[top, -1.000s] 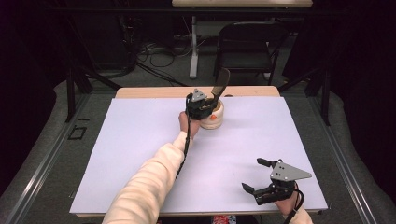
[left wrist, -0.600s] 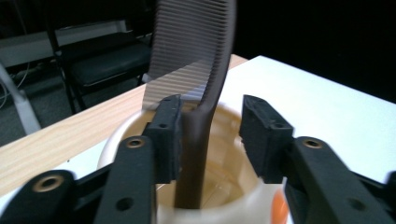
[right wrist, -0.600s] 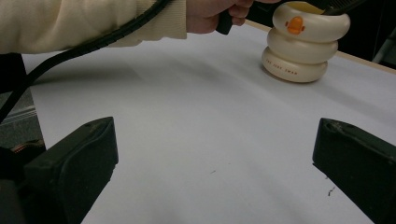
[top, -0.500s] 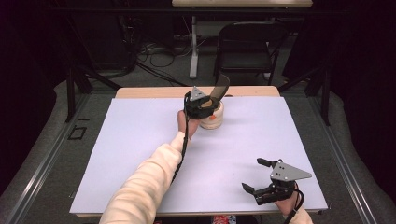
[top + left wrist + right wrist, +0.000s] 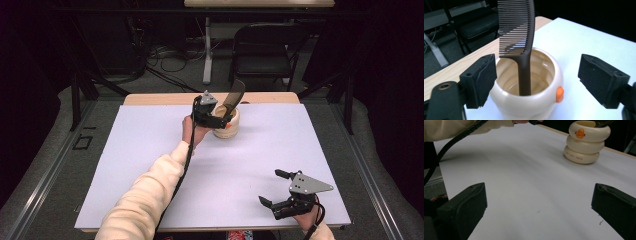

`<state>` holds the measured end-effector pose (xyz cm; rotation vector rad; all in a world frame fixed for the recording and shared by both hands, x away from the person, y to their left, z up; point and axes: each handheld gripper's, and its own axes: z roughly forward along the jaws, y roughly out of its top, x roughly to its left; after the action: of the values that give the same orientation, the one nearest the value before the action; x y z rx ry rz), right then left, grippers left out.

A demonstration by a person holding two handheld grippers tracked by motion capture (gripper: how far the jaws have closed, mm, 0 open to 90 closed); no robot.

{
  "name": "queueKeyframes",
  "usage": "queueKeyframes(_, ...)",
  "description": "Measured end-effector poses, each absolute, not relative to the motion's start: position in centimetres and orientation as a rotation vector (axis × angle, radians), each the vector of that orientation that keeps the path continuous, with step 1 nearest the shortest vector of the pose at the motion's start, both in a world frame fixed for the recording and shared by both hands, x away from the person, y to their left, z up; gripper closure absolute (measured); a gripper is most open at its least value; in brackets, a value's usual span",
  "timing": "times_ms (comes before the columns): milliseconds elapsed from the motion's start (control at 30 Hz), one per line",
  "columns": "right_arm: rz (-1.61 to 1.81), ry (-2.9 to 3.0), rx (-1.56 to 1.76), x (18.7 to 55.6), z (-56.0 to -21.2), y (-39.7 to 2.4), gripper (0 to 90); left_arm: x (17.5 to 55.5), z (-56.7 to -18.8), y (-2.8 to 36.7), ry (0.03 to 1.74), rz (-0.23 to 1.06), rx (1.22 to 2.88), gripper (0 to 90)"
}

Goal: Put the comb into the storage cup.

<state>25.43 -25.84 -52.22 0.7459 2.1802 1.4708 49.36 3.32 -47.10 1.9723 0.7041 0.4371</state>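
Note:
A dark brown comb [image 5: 517,30] stands handle-down in a cream ring-shaped cup [image 5: 531,100] with an orange beak, at the far middle of the table. My left gripper [image 5: 540,77] hovers just over the cup's rim. Its jaws have just been opening and now stand wide on either side of the comb without touching it. From above, the comb [image 5: 233,95] leans back out of the cup [image 5: 227,129], with the left gripper [image 5: 222,119] on its near left. My right gripper [image 5: 270,187] rests open and empty near the front right. It faces the cup [image 5: 585,142] from afar.
A white sheet [image 5: 150,150] covers the table, with a strip of wooden tabletop [image 5: 160,99] at the far edge. A folding chair [image 5: 265,45] and floor cables lie beyond. The left gripper's black cable [image 5: 456,137] trails along the sleeve.
The left gripper's jaws have spread apart and the hand has risen slightly. The comb stays standing in the cup. The right gripper has not moved.

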Motion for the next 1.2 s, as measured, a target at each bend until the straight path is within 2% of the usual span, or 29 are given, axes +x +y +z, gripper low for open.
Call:
queueKeyframes(167, 1.469, 2.181, 0.748, 25.4, -52.2, -25.8, 0.0, 48.6, -46.5, 3.9, 0.69, 0.429, 2.006, 9.1)
queueKeyframes(500, 1.466, 2.178, 0.751, 25.5, -52.3, -26.1, 0.0, 47.7, -46.2, 5.3, 0.695, 0.441, 2.052, 4.3)
queueKeyframes(1200, 1.461, 2.187, 0.754, 25.5, -52.2, -25.8, 0.0, 45.6, -45.8, 8.3, 0.703, 0.46, 2.1, 0.3)
